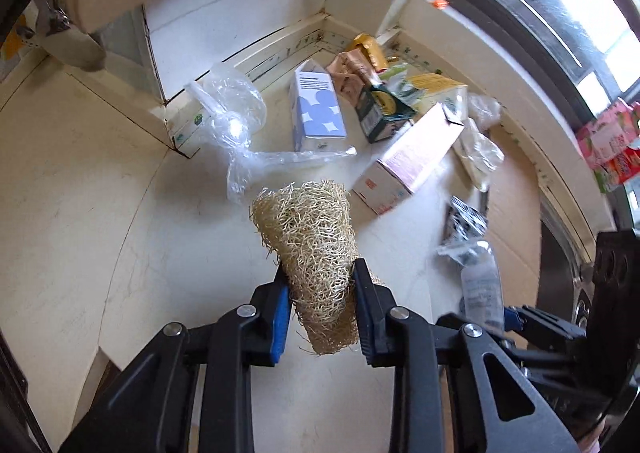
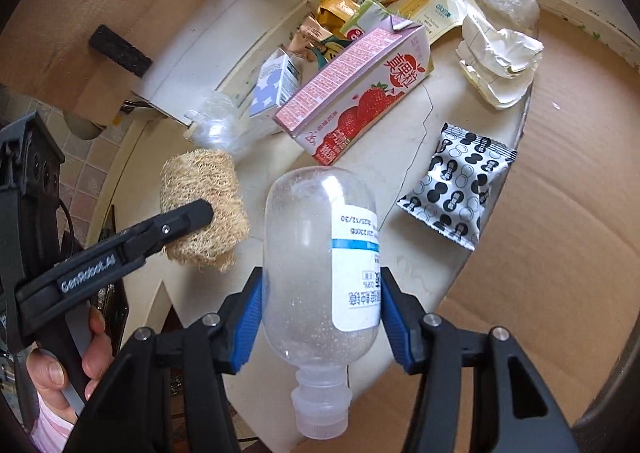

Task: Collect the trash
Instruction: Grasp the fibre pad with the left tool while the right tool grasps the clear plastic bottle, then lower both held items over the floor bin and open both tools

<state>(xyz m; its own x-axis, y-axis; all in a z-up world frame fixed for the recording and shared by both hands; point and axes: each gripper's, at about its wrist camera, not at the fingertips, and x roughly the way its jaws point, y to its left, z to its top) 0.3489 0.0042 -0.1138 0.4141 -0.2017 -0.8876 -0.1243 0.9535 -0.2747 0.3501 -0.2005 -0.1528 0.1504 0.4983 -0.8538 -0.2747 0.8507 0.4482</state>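
Observation:
A tan, fibrous loofah sponge (image 1: 308,229) hangs above the cream floor (image 1: 120,213), and my left gripper (image 1: 320,271) is shut on its lower half. The right wrist view shows the same loofah (image 2: 200,181) with one of the left fingers (image 2: 188,219) pressed on it. My right gripper (image 2: 322,281) is shut on a clear plastic bottle (image 2: 316,237) with a white and blue label, cap end pointing toward the camera. The bottle (image 1: 482,293) also shows at the right of the left wrist view. A person's hand (image 2: 48,369) holds the left gripper's handle.
Litter lies in the floor corner: a pink strawberry milk carton (image 2: 352,93), a blue-and-white carton (image 1: 316,109), a dark green carton (image 1: 380,109), crumpled clear plastic (image 1: 232,113), crumpled white paper (image 2: 500,65) and a black-and-white dotted packet (image 2: 456,189). Flat cardboard (image 2: 560,213) covers the floor to the right.

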